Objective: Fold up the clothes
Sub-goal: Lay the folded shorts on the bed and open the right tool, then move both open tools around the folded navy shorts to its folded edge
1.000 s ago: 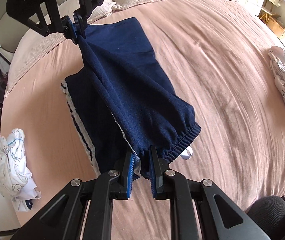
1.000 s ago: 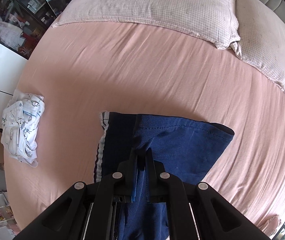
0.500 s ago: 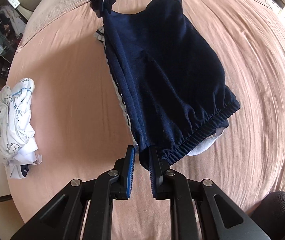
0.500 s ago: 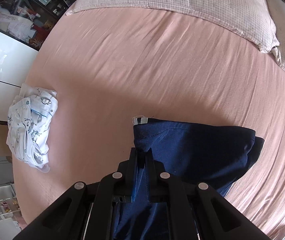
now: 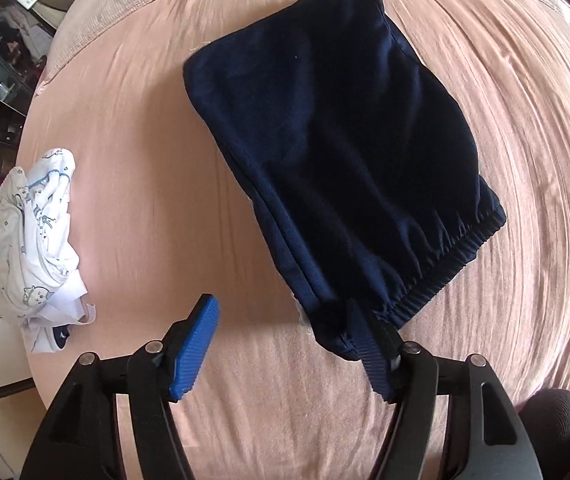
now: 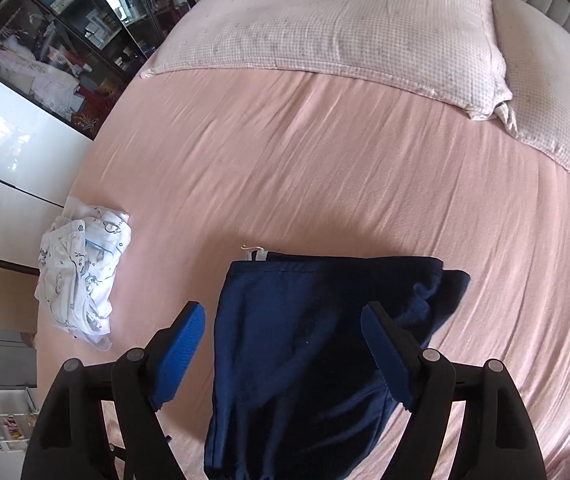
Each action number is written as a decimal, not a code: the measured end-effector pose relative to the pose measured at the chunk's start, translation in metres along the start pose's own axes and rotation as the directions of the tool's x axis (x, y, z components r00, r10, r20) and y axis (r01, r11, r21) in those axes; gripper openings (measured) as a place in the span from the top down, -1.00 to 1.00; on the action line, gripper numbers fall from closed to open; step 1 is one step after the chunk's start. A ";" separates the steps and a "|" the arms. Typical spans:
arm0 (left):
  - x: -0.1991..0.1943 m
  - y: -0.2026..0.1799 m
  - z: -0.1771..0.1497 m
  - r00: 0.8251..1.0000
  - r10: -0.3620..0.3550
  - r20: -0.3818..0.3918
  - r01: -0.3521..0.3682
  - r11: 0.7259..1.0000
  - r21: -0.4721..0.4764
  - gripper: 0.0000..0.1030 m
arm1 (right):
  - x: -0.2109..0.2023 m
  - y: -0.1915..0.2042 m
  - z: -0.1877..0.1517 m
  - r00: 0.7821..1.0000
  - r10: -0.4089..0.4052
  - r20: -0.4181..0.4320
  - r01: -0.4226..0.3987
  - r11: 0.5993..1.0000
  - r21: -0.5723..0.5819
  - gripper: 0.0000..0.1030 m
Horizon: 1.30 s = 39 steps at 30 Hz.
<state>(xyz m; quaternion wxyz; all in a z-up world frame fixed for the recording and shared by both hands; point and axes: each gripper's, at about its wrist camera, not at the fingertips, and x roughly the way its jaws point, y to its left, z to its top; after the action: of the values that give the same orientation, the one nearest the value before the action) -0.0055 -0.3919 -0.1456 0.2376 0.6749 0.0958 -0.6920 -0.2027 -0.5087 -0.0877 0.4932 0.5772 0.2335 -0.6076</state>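
A pair of navy blue shorts with an elastic waistband [image 5: 337, 160] lies folded on the pink bed sheet [image 5: 145, 140], toward the middle of the bed. The left gripper [image 5: 289, 344] has its blue-padded fingers spread wide, the right-hand pad touching the waistband corner. The right gripper [image 6: 285, 356] is likewise spread, straddling the shorts' hem end. A crumpled white printed garment [image 6: 83, 272] sits near the bed's edge; checked pillows [image 6: 345, 28] line the head. No legible writing shows.
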 end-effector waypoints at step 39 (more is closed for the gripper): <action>-0.025 -0.023 -0.078 0.960 0.223 0.166 -0.257 0.940 0.223 -0.30 | -0.086 -0.006 -0.203 0.946 -0.176 0.273 0.236 0.951 -0.202 -0.56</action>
<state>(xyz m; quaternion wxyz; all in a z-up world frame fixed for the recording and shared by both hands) 0.0528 -0.3313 -0.1310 0.2422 0.6558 -0.0896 -0.7094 -0.1256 -0.3041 -0.0547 0.5163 0.4059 0.2978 -0.6928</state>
